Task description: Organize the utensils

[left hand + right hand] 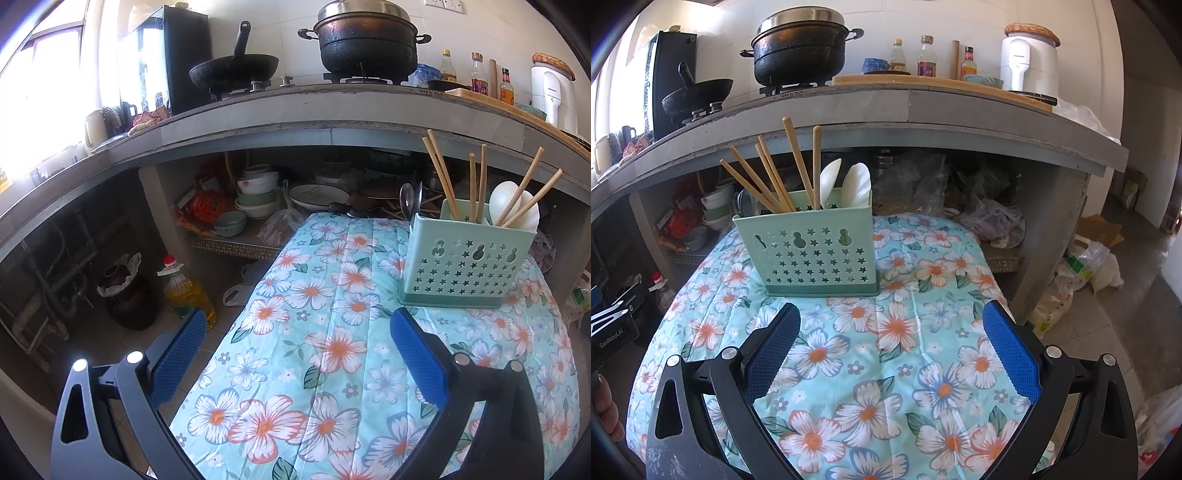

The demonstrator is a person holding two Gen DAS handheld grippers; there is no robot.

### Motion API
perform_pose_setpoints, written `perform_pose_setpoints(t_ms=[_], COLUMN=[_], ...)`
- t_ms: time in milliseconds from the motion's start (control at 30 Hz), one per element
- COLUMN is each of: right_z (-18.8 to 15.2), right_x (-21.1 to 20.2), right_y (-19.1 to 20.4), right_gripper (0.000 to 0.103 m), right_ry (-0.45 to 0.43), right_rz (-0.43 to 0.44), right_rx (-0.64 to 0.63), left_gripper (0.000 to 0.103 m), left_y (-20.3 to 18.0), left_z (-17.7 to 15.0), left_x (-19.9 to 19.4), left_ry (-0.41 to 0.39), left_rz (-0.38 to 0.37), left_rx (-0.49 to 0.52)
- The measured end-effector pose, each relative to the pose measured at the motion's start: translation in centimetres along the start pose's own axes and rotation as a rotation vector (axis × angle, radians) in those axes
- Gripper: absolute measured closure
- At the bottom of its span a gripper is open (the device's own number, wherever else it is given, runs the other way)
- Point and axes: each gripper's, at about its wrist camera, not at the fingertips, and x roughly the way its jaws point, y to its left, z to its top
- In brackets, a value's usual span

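So both my grippers are empty right now. The left gripper point(299, 332) has its blue pads spread wide with nothing between them, same deal with the right gripper point(892, 326), both hovering over the near half of the floral cloth point(905, 369).

The green utensil caddy point(816, 251) stands upright toward the far edge of the cloth, closer to the far right corner from the left wrist view, roughly centre-left from the right one. The wooden chopsticks point(768, 177) are bunched on one side, leaning out at different angles because the compartment is roomy, and the white spoons point(857, 184) stand in the other section. Looks like they're sorted by type.

I don't see any loose utensils on the cloth, so my guess is the sorting is basically done, or I'm about to start pulling stuff out. Hard to say which from here.
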Motion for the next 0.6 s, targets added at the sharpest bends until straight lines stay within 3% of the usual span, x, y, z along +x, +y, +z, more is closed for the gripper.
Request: perform_pose_setpoints(t_ms=[600], right_z=[-0.13], right_x=[-0.05], right_y=[0.21], right_gripper=[0.008], right_ry=[0.006], right_rz=[0.002], right_rx=[-0.001], left_gripper=[0.006], left_y=[0.31], left_z=[-0.12], left_x=[0.28], left_ry=[0.006], left_rz=[0.004], left_rx=[-0.001])
